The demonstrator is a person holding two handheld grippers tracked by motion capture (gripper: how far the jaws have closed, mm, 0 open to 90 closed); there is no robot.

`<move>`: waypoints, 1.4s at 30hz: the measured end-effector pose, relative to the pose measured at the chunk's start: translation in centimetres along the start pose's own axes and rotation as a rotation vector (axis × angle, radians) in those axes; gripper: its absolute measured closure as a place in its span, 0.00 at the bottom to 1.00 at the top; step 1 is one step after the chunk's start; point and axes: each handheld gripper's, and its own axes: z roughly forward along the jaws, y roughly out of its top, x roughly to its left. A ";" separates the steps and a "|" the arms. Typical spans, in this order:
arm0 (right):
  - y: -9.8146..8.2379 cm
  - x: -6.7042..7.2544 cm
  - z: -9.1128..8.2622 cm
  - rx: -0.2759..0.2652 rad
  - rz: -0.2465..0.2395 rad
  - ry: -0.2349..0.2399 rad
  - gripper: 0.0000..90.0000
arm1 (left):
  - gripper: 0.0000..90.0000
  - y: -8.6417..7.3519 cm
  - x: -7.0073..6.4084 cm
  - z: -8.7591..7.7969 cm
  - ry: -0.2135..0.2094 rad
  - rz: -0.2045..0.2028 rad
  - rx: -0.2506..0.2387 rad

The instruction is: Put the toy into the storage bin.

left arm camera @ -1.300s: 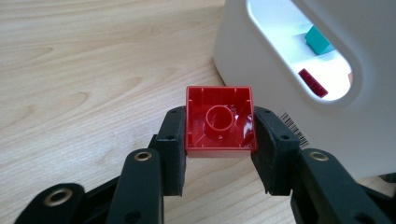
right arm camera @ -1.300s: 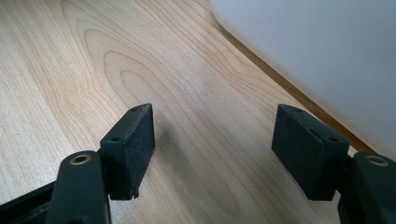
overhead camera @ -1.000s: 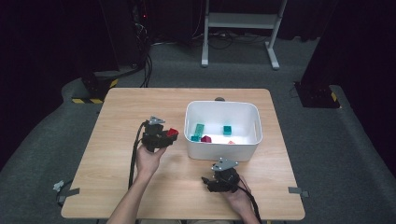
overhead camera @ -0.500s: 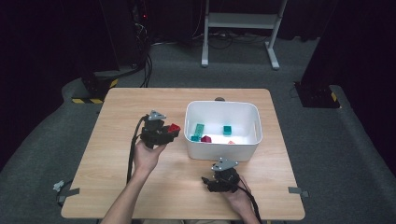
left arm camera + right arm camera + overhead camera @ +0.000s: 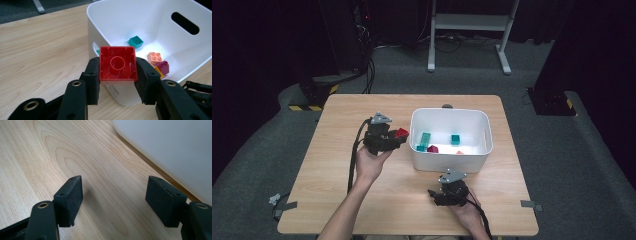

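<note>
Left gripper [image 5: 398, 137] clamps red building brick [image 5: 117, 63], hollow underside facing its camera, held above the table [image 5: 337, 175] just left of white bin [image 5: 449, 162]. Right gripper [image 5: 113, 202] jaws spread, nothing between, near bin's front wall.

A white bin [image 5: 449, 160] is sitting on the wooden bench [image 5: 337, 145], holding two teal bricks [image 5: 455, 139], a magenta brick [image 5: 432, 149] and a peach brick [image 5: 154, 57] lying apart on its floor. Behind the bench, a white metal stand [image 5: 468, 22] is standing on the grey carpet, and black cables [image 5: 371, 65] are trailing near a yellow-and-black striped base [image 5: 312, 100].
</note>
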 end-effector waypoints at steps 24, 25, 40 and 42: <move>0.0 0.0 0.0 0.000 0.003 0.000 0.33 | 0.65 2.4 -2.7 1.1 -0.086 0.036 -0.023; 0.0 0.0 0.0 0.000 0.002 0.000 0.33 | 0.65 2.5 -2.8 1.3 -0.091 0.039 -0.023; 0.0 0.0 0.0 -0.001 0.000 0.000 0.33 | 0.65 2.9 -4.5 3.6 -0.125 0.076 0.013; 0.0 0.0 0.0 -0.001 0.001 0.001 0.33 | 0.65 2.9 -4.7 3.9 -0.129 0.082 0.013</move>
